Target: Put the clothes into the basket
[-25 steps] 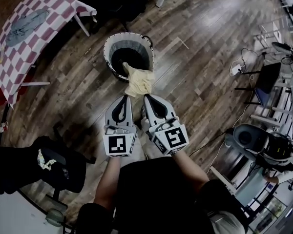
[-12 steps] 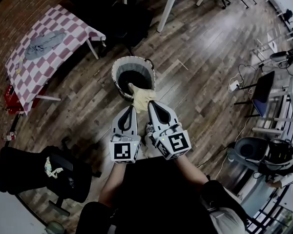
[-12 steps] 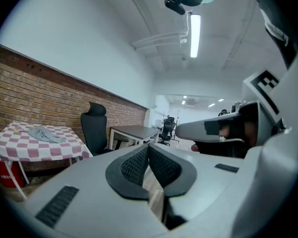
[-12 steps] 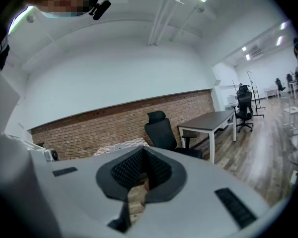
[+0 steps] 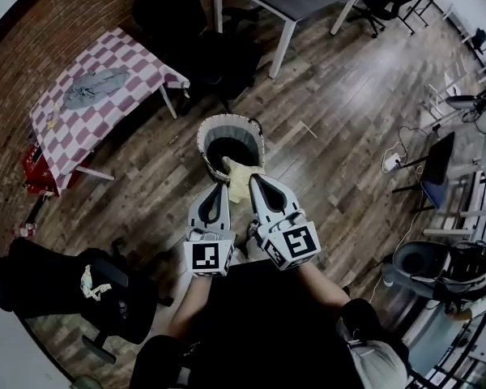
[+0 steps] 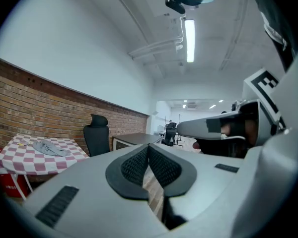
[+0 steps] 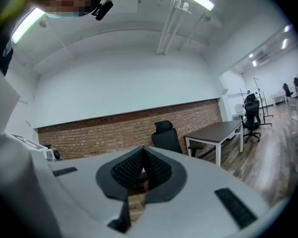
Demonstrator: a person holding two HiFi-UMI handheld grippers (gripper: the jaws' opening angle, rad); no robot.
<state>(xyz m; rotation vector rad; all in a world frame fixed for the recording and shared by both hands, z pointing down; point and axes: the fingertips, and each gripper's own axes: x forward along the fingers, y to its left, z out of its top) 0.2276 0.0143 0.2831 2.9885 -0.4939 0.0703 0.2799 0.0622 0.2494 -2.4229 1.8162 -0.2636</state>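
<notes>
While the yellow cloth (image 5: 240, 178) is hanging over the near rim of the basket (image 5: 205, 136), partly inside and partly out, you are holding both grippers level above it with nothing in them. Your left gripper (image 5: 218, 187) is showing its pads pressed together on empty air in its own view, and your right gripper (image 5: 254, 179) is doing the same. Because both are pointing level, they are looking out across the room rather than down, which is probably why neither gripper view is catching the cloth or the basket. In the head view, the cloth is lying just beyond and between the two jaw tips, lower down, with its free end trailing outside the basket toward you. A grey garment (image 5: 93, 86) is lying on the checkered table (image 5: 138, 63), well apart from you, so more work is likely waiting there.
</notes>
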